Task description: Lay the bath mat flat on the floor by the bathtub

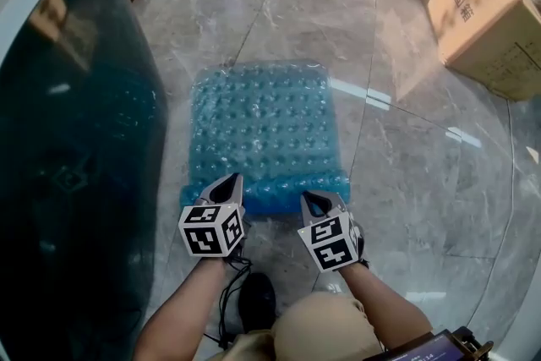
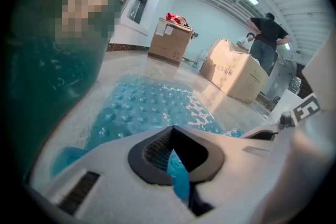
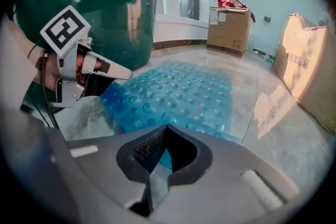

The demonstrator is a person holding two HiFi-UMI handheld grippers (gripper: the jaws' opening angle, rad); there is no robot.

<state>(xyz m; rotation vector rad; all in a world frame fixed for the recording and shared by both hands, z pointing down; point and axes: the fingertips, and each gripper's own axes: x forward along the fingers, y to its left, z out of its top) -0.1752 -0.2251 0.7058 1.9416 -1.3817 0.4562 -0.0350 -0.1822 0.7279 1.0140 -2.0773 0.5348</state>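
Bath mat spread on floor just beside bathtub, mostly flat. Near edge pinched in clenched jaws of left gripper and right gripper. Judged remaining: lower edge, release.

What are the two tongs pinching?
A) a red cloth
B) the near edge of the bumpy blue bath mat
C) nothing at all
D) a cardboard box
B: the left tongs and the right tongs are both shut on the near edge of the blue bath mat, and each gripper view shows blue mat pinched between them.
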